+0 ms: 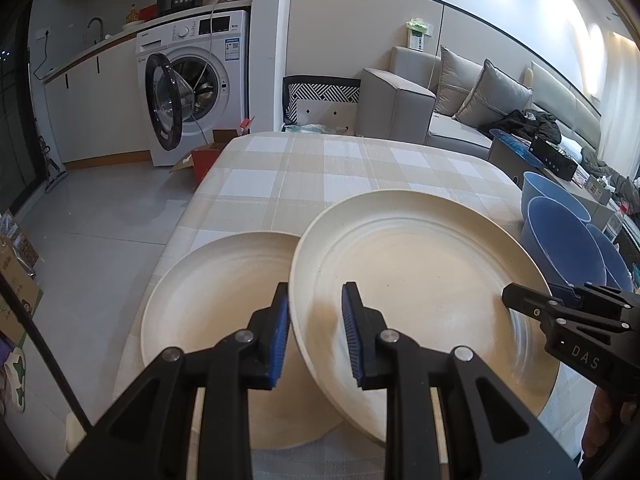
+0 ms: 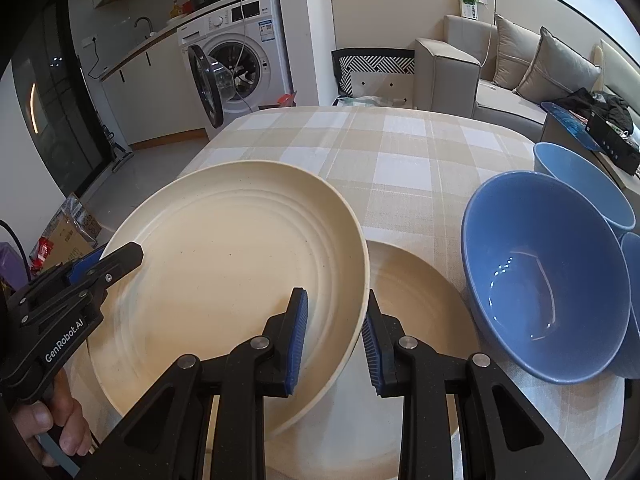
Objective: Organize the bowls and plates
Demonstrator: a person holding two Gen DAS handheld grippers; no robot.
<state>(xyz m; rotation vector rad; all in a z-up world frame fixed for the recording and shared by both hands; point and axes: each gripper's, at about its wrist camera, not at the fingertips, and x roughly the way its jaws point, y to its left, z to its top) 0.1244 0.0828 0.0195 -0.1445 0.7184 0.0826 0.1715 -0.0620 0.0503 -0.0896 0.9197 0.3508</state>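
A cream plate (image 1: 416, 280) (image 2: 224, 272) is tilted above the checked tablecloth, between both grippers. My left gripper (image 1: 315, 336) straddles its left rim with the jaws apart, and it also shows at the left of the right wrist view (image 2: 120, 258). My right gripper (image 2: 335, 340) straddles its right rim with the jaws apart, and it also shows at the right of the left wrist view (image 1: 520, 300). A second cream plate (image 1: 216, 304) lies flat to the left. Another cream plate (image 2: 412, 292) lies under the right rim. Three blue bowls (image 2: 540, 272) stand to the right.
The table (image 1: 320, 168) has a beige checked cloth and rounded far corners. Beyond it are a washing machine (image 1: 200, 80) with its door open, a red box on the floor and a grey sofa (image 1: 460, 96). A low table with clutter stands at the right.
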